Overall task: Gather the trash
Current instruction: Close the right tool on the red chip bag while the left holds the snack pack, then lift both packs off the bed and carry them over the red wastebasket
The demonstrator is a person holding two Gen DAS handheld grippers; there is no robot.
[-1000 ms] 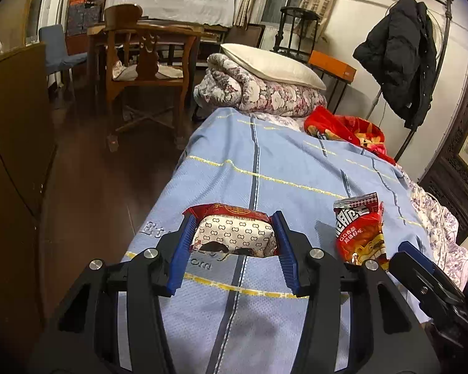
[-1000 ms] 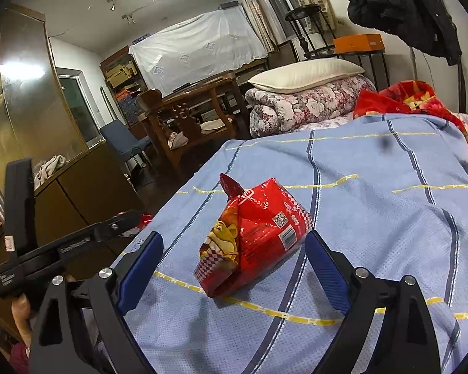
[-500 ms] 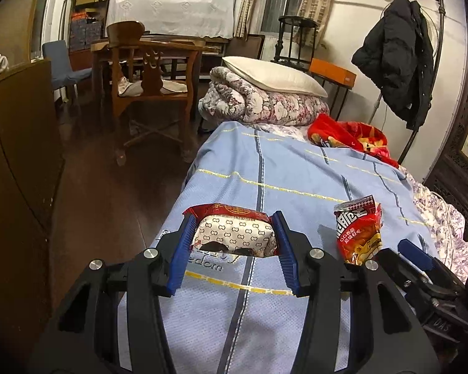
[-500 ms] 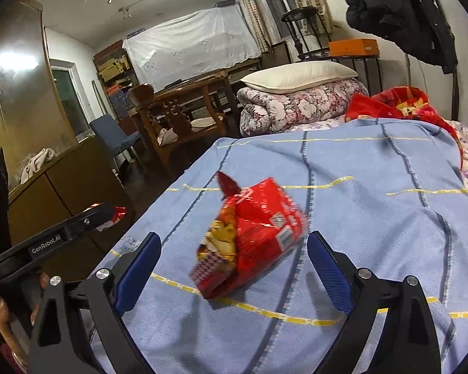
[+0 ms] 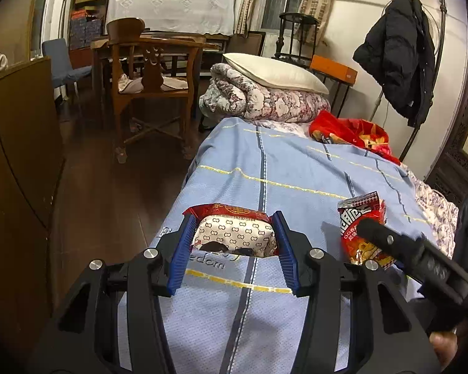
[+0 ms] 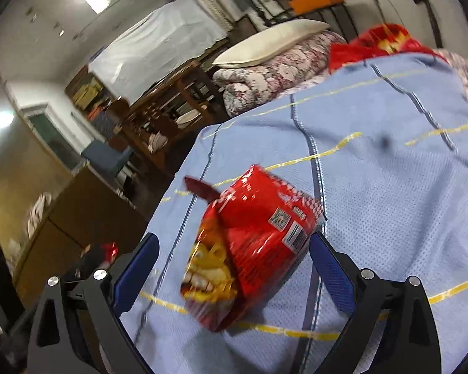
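I count two pieces of trash on the blue bedspread: one small patterned snack packet and one red chip bag. I count two grippers as well.

The left gripper has its blue pads pressed against both sides of the snack packet, clamped on it. The packet sits near the bedspread's left edge, beyond which the dark wooden floor drops away.

The right gripper has its fingers wide apart. The red chip bag lies between them on the bedspread; the right finger looks close to the bag's side, but the frame is blurred and I cannot tell whether it touches. In the left wrist view this gripper crosses in front of the bag's lower part.

Beyond the chip bag the bedspread is open up to a folded floral quilt carrying one white pillow, with a red blanket beside them. One wooden armchair stands on the floor beyond the bedspread's left edge.
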